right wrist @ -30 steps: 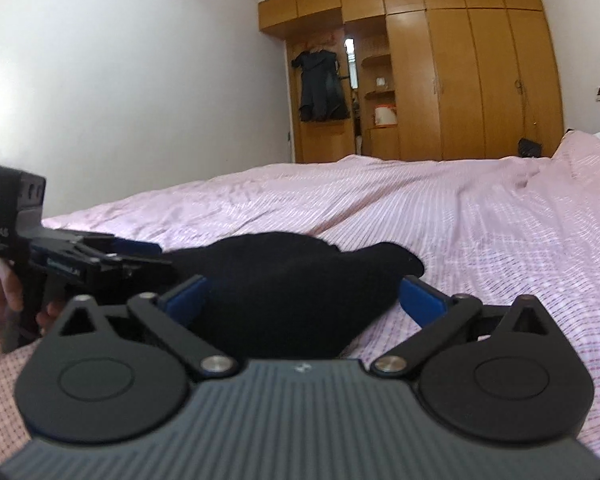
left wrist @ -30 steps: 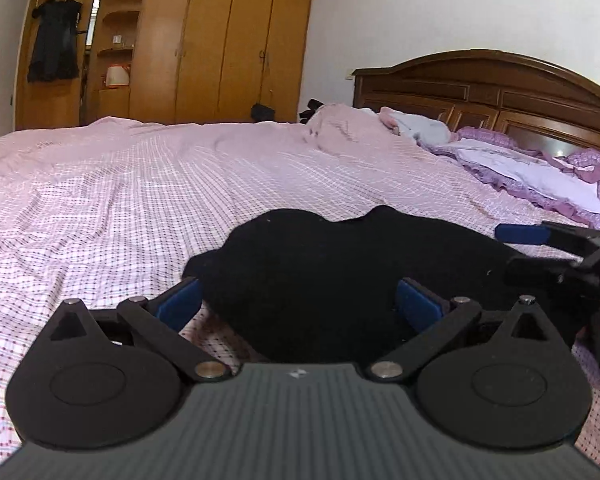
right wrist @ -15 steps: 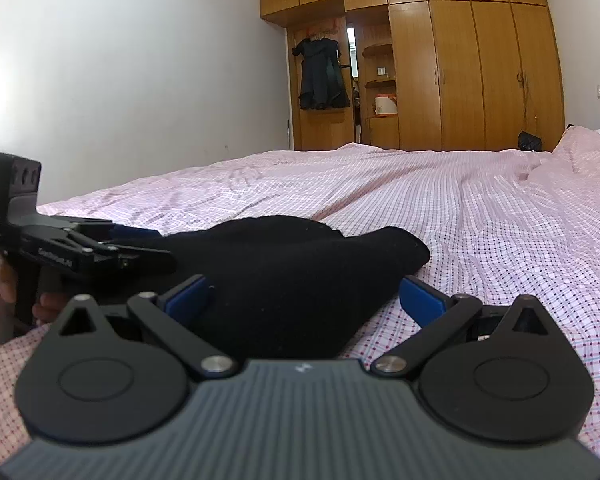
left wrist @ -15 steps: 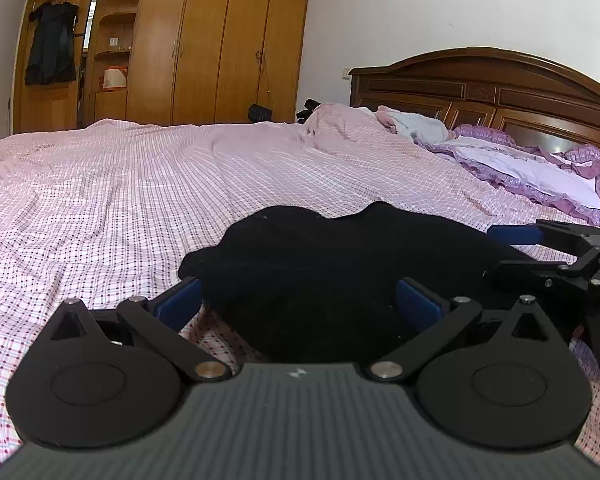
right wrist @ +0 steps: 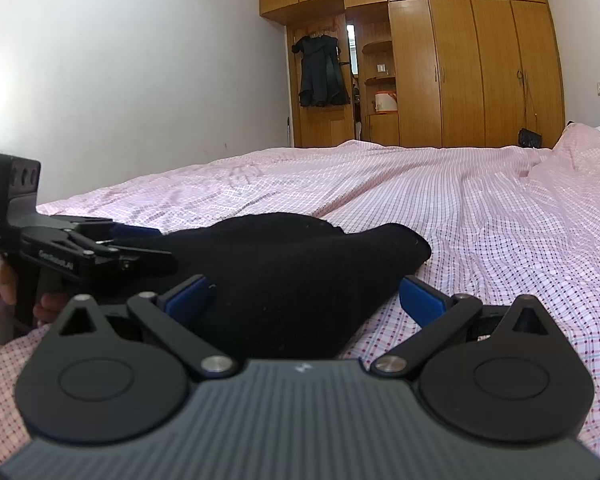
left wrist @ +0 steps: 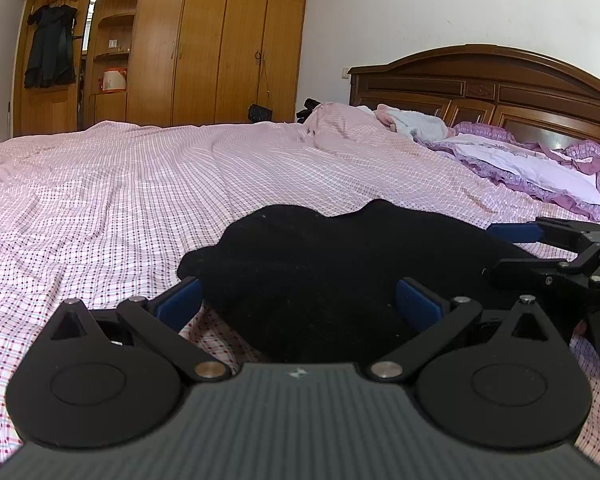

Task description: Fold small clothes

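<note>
A small black garment [left wrist: 332, 264] lies in a low heap on the pink checked bedsheet [left wrist: 140, 184]. My left gripper [left wrist: 300, 304] is open, low over the bed, with the near edge of the garment between its blue pads. My right gripper [right wrist: 306, 300] is also open, its pads either side of another edge of the same garment [right wrist: 284, 264]. In the left wrist view the right gripper shows at the right edge [left wrist: 540, 248], at the cloth. In the right wrist view the left gripper shows at the left [right wrist: 112, 248], at the cloth.
A dark wooden headboard [left wrist: 500, 84] and a purple frilled pillow [left wrist: 540, 168] lie at the back right. Bunched bedding and clothes [left wrist: 380, 124] sit near the headboard. A wooden wardrobe [left wrist: 204, 44] stands beyond the bed, a dark dress [right wrist: 320, 72] hanging on it.
Both grippers have dropped a little lower and closer to the black garment. Both stay open. The garment has barely shifted.
</note>
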`<state>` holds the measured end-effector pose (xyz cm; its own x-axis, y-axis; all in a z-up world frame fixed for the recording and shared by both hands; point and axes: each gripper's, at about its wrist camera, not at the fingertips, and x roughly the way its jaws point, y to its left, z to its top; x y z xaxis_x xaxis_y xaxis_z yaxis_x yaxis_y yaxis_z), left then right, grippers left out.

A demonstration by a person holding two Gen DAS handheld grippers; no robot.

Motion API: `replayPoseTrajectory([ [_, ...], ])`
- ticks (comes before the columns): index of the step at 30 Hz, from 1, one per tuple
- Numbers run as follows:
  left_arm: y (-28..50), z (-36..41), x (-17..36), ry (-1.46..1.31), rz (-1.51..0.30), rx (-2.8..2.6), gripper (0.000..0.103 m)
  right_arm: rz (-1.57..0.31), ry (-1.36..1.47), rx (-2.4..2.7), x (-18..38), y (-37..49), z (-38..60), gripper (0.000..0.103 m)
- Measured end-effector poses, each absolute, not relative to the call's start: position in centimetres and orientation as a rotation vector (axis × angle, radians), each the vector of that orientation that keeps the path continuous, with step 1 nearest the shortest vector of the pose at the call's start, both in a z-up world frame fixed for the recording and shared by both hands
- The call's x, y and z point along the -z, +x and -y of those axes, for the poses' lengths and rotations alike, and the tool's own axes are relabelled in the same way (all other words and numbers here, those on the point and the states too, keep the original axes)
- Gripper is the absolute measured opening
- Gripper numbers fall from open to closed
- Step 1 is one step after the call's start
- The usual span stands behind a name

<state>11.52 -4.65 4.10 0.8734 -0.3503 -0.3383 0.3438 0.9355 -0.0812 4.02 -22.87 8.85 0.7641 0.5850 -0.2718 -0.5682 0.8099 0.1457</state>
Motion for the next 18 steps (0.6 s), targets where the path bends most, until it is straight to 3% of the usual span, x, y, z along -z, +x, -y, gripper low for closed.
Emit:
replayPoseTrajectory([
  [18, 11.53, 4.63, -4.05, -0.018, -0.358, 0.363, 0.103, -0.317, 0.053, -0.626, -8.81, 4.05, 22.88, 0.103],
])
